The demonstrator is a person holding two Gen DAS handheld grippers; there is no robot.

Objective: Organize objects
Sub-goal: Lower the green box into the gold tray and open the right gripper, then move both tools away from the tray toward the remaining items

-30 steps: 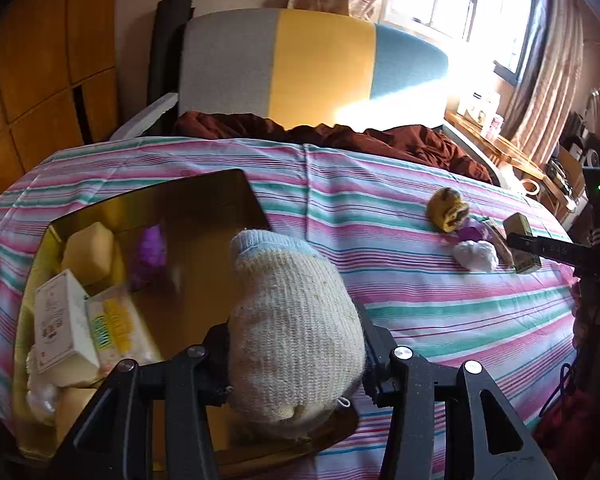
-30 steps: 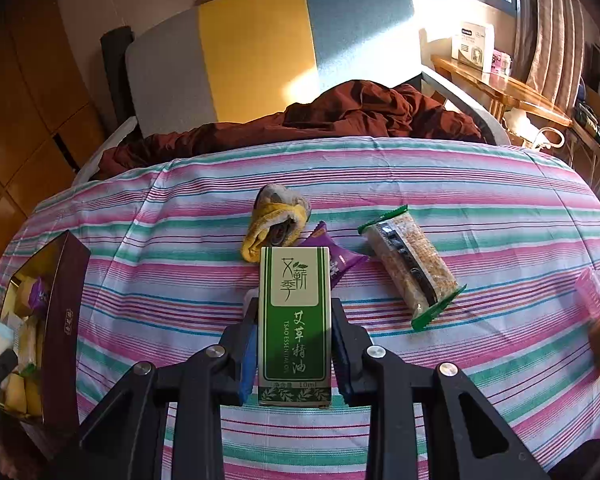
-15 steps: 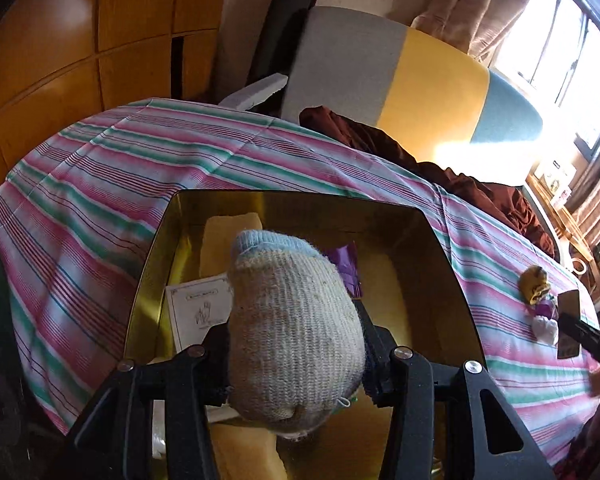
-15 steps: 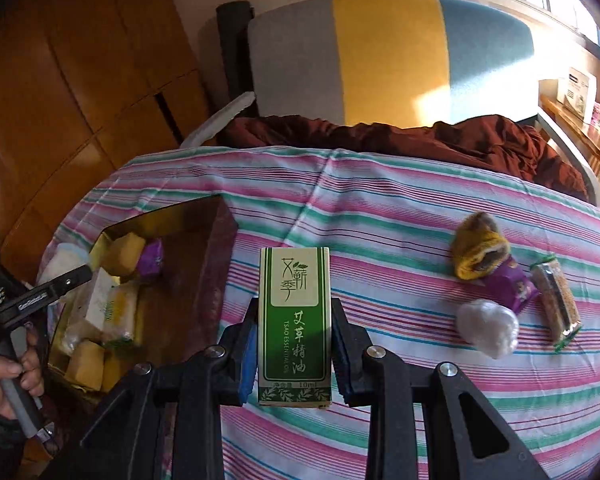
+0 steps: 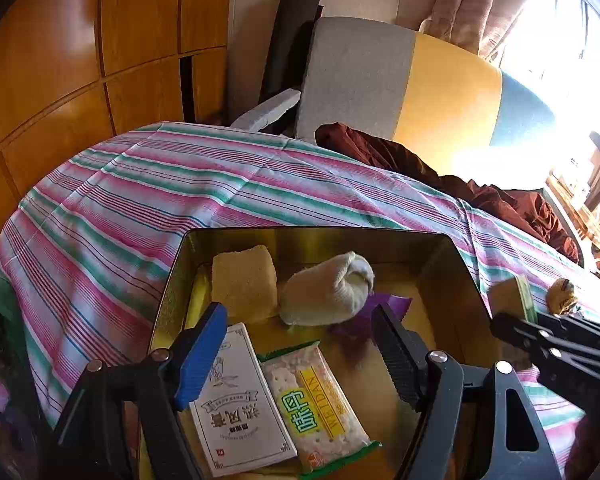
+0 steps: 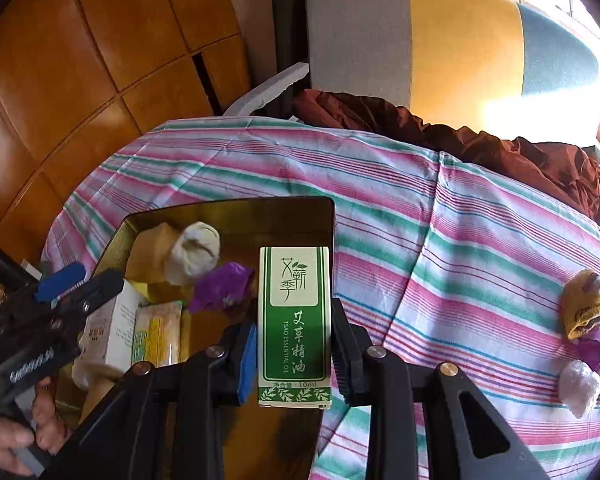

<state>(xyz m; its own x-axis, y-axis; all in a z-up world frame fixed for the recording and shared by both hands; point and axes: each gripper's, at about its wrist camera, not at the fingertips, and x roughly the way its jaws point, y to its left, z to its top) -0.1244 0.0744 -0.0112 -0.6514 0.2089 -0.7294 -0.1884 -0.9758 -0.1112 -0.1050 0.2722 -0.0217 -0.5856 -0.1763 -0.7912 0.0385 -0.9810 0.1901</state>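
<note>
A gold box (image 5: 456,264) sits on the striped tablecloth. In it lie a rolled cream sock (image 5: 326,290), a yellow sponge block (image 5: 244,280), a purple wrapper (image 5: 368,314), a white carton (image 5: 236,400) and a cracker packet (image 5: 320,396). My left gripper (image 5: 300,344) hangs open and empty just above the box, near the sock. My right gripper (image 6: 294,354) is shut on a green essential-oil box (image 6: 294,320), held over the gold box's right edge (image 6: 332,216). The sock also shows in the right wrist view (image 6: 194,252).
A yellow sock ball (image 6: 584,304), a purple packet (image 6: 594,350) and a white wrapped lump (image 6: 580,384) lie on the cloth at the right. A striped armchair (image 6: 440,40) with a brown cloth (image 6: 500,148) stands behind the table; wooden cupboards are at the left.
My left gripper has opened and the cream sock now lies in the gold box. My right gripper has carried the green box left, up to the gold box.
</note>
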